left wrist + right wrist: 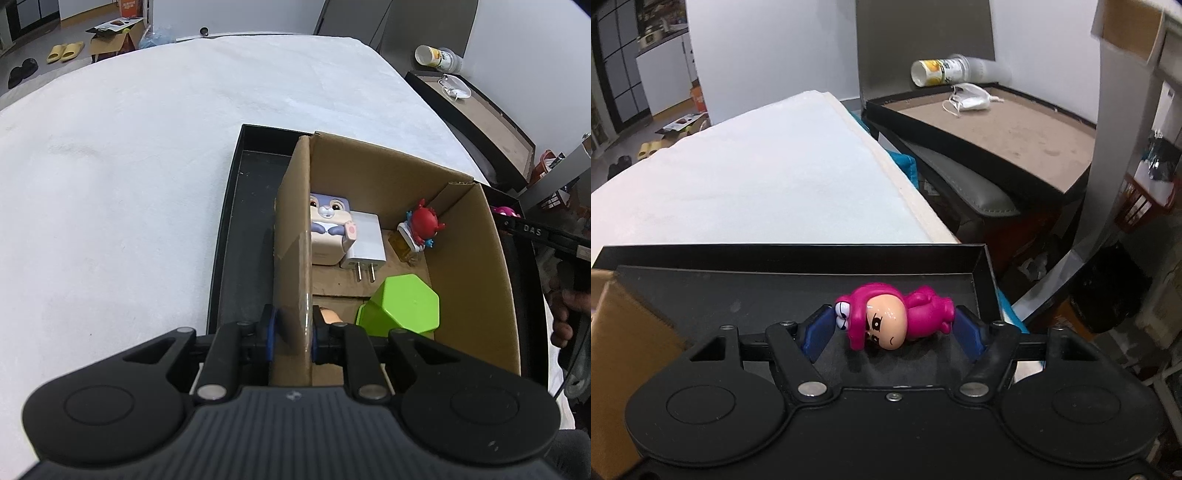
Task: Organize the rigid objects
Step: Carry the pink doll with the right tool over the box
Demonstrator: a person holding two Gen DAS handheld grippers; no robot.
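A cardboard box point(469, 258) stands in a black tray point(243, 236) on the white table. In it are a rabbit-faced cube point(328, 229), a white plug adapter point(364, 243), a red crab figure point(424, 223) and a green hexagonal cup point(400, 308). My left gripper point(294, 332) is shut on the box's left wall point(291, 258). My right gripper point(892, 326) is closed around a pink hooded figurine point(886, 319) lying on the black tray point(775, 284); both pads touch it.
The white table point(129, 166) stretches left and beyond. To the right stands a dark side table point(997, 129) with a face mask point(967, 99) and a lying bottle point(945, 72). A red basket point(1145, 195) hangs at far right.
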